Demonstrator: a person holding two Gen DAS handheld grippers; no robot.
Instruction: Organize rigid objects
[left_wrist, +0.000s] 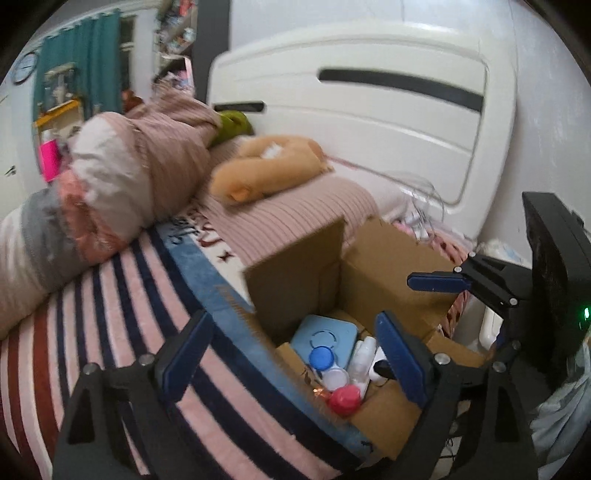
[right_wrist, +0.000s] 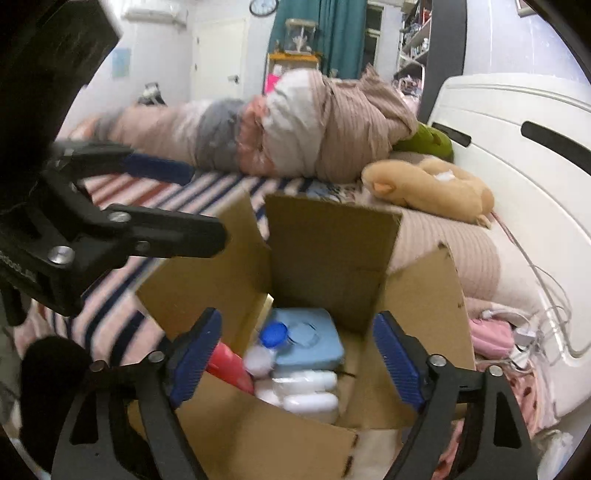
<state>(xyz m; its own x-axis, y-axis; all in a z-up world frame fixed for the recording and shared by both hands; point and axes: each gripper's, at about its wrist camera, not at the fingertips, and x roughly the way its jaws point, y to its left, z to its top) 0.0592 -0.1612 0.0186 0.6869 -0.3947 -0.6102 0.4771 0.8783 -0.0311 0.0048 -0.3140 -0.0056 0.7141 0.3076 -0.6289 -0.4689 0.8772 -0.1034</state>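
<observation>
An open cardboard box (left_wrist: 384, 273) (right_wrist: 332, 251) stands on the bed. Inside lie a light blue case (left_wrist: 325, 336) (right_wrist: 310, 339), a blue-capped bottle (left_wrist: 321, 357) (right_wrist: 273, 334), white containers (left_wrist: 360, 356) (right_wrist: 306, 391) and a red bottle (left_wrist: 343, 400) (right_wrist: 229, 365). My left gripper (left_wrist: 291, 354) is open and empty, over the box's left edge. My right gripper (right_wrist: 295, 358) is open and empty above the box mouth. The right gripper shows at the right of the left wrist view (left_wrist: 436, 282). The left gripper shows at the left of the right wrist view (right_wrist: 192, 206).
The box sits on a striped blanket (left_wrist: 122, 317) (right_wrist: 122, 288). A bundled duvet (left_wrist: 122, 173) (right_wrist: 295, 125), a tan plush toy (left_wrist: 266, 166) (right_wrist: 432, 192) and a white headboard (left_wrist: 369, 110) (right_wrist: 517, 155) lie beyond. Cables and pink items (right_wrist: 517, 332) lie at the right.
</observation>
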